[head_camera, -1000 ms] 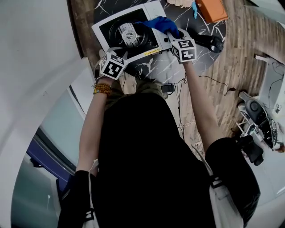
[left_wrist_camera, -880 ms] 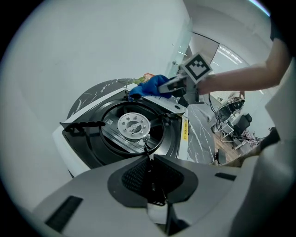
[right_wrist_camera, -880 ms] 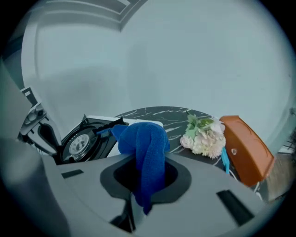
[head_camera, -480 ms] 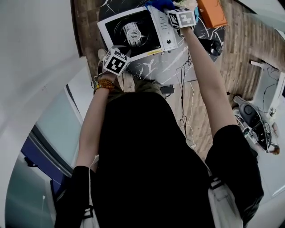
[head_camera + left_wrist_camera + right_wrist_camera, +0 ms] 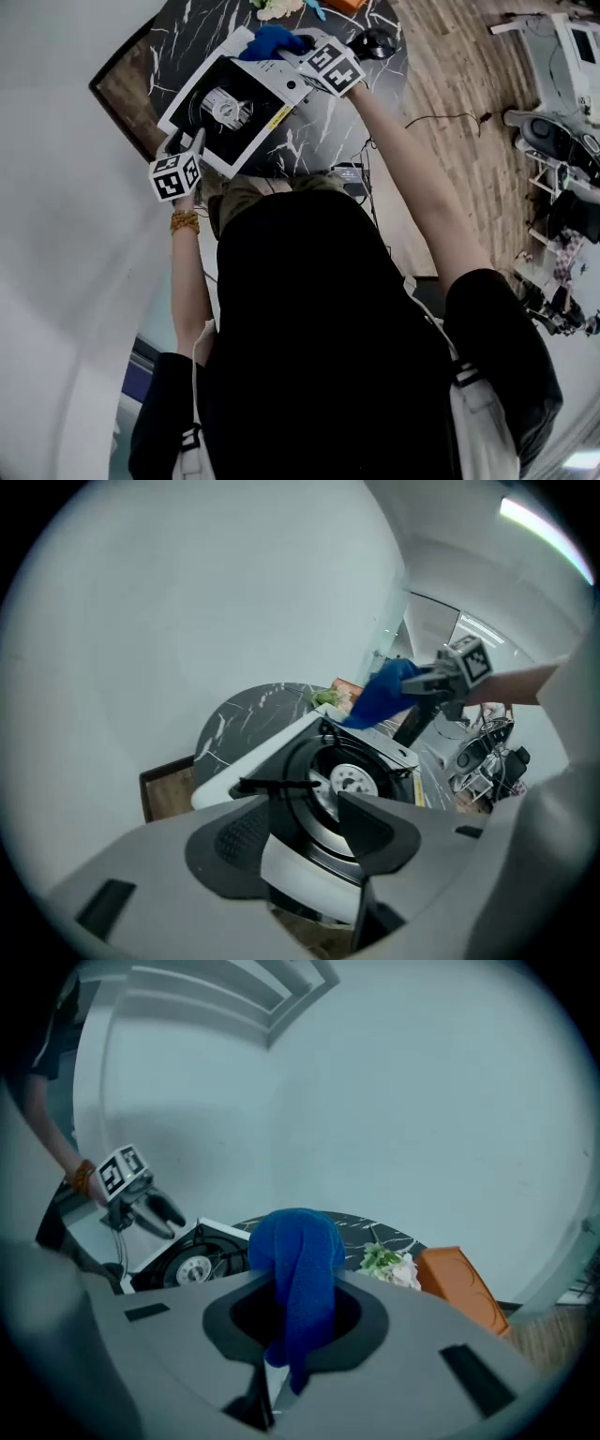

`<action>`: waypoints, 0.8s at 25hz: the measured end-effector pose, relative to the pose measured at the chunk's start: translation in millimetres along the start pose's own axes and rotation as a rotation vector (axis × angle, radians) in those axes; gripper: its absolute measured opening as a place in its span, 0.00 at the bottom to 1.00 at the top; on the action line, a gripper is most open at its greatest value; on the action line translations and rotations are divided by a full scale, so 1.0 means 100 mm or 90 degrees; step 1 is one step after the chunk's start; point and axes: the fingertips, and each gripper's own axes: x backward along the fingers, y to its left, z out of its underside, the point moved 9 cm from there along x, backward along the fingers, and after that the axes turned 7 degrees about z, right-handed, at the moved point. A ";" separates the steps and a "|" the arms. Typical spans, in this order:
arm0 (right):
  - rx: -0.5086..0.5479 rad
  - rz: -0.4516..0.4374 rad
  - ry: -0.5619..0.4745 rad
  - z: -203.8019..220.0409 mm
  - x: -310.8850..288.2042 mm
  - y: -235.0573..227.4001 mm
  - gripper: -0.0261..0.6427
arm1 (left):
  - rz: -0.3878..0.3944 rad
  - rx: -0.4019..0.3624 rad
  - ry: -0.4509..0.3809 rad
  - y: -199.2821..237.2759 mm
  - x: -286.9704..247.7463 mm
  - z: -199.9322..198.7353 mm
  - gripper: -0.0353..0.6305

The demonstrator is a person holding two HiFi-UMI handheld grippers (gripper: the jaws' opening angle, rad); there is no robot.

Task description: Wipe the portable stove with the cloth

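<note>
Head view. A portable stove (image 5: pixel 246 120) sits on the dark marble table (image 5: pixel 349 131), its long axis running from lower left to upper right of the frame. The left claw (image 5: pixel 191 142) is at the stove's lower-left corner. The right claw (image 5: pixel 296 54) is at the opposite, upper-right end, with a blue cloth (image 5: pixel 272 42) bunched ahead of it, over the stove's top corner. Whether the cloth touches metal cannot be told from here.

Left gripper view. The jaws are set narrow on the stove's white near edge, which fills the gap between them, so this claw looks to be steadying it. The burner and pan support lie straight ahead at frame centre. The cloth hangs at the far end, upper right.

Right gripper view. The jaws are clamped on the cloth, which rises in a fold and droops down between them. The stove lies to the left and lower. An orange box (image 5: pixel 461 1288) and flowers (image 5: pixel 388 1264) sit to the right.

Judgement: the right claw is nearer the work. Its stroke would run down-left along the long axis, toward the left claw.
</note>
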 end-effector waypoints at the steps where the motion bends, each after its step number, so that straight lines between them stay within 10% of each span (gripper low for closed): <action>1: 0.012 -0.004 0.009 0.06 0.06 0.01 0.09 | -0.007 -0.004 0.004 0.13 -0.01 -0.06 0.40; 10: 0.033 -0.040 0.103 -0.09 -0.30 0.32 0.09 | 0.085 -0.092 0.077 0.53 -0.29 -0.36 0.47; 17: 0.011 -0.017 0.224 -0.25 -1.00 0.56 0.09 | 0.119 -0.389 0.204 0.33 -0.43 -0.44 0.47; 20: 0.010 -0.001 0.265 -0.33 -1.18 0.58 0.09 | 0.130 -0.426 0.213 0.30 -0.45 -0.46 0.44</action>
